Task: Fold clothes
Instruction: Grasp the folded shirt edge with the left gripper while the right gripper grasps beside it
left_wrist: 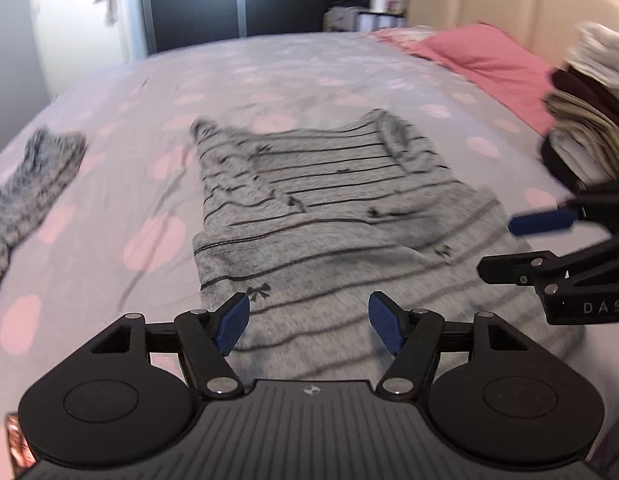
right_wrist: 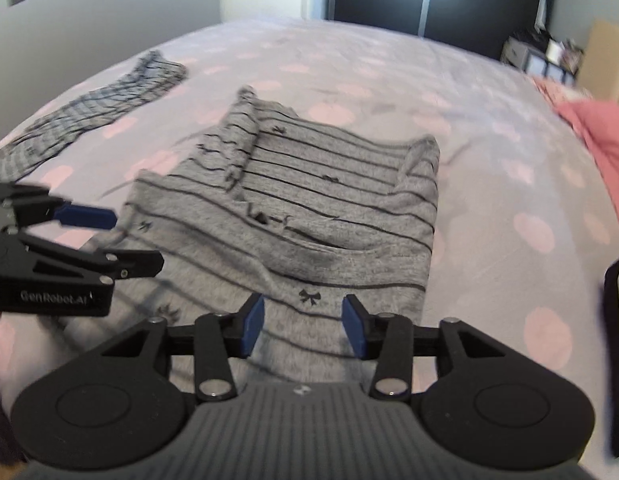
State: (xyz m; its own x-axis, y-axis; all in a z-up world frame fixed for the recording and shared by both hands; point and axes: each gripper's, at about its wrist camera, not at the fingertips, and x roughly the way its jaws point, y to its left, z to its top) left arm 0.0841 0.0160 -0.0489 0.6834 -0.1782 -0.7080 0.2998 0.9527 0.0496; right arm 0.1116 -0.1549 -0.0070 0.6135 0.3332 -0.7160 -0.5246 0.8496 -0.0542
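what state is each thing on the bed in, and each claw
grey striped top with small black bows: partly folded, flat on bed
grey checked garment: unfolded, lying apart
stack of clothes: folded, piled
left claw: open, empty, over top's near edge
right claw: open, empty, over top's near edge

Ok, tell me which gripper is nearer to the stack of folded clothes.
Right. The right gripper sits just in front of the stack of folded clothes, beside the striped top. The left gripper is over the top's near hem, farther from it.
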